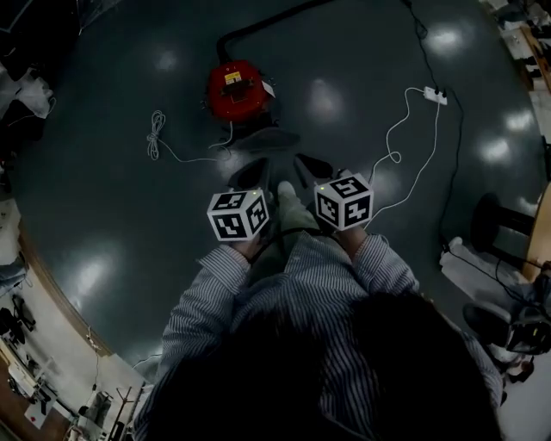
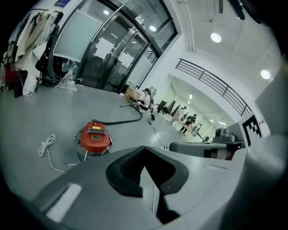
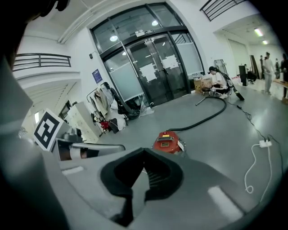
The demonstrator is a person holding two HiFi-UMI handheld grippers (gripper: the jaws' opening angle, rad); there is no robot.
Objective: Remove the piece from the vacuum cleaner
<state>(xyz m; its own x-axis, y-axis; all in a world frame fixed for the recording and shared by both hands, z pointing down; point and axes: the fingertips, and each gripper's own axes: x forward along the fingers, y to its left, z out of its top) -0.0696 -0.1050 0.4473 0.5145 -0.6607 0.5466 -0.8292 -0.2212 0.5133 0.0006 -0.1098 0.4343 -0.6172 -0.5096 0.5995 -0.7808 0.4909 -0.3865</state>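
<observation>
The red vacuum cleaner (image 1: 237, 89) stands on the dark grey floor ahead of me, with its black hose (image 1: 258, 26) running off behind it. The left gripper view has the vacuum cleaner (image 2: 94, 138) at its left, and the right gripper view has the vacuum cleaner (image 3: 167, 141) just beyond the jaw tips. My left gripper (image 1: 250, 175) and right gripper (image 1: 312, 166) are held side by side, short of the vacuum cleaner and well apart from it. The jaws of both the left gripper (image 2: 144, 149) and the right gripper (image 3: 144, 151) meet at the tips with nothing between them.
A coiled white cord (image 1: 157, 136) lies left of the vacuum cleaner. A white power strip (image 1: 435, 95) with its cable lies at the right. Benches and clutter ring the floor. Glass doors (image 3: 157, 72), a coat rack (image 3: 105, 101) and people stand far off.
</observation>
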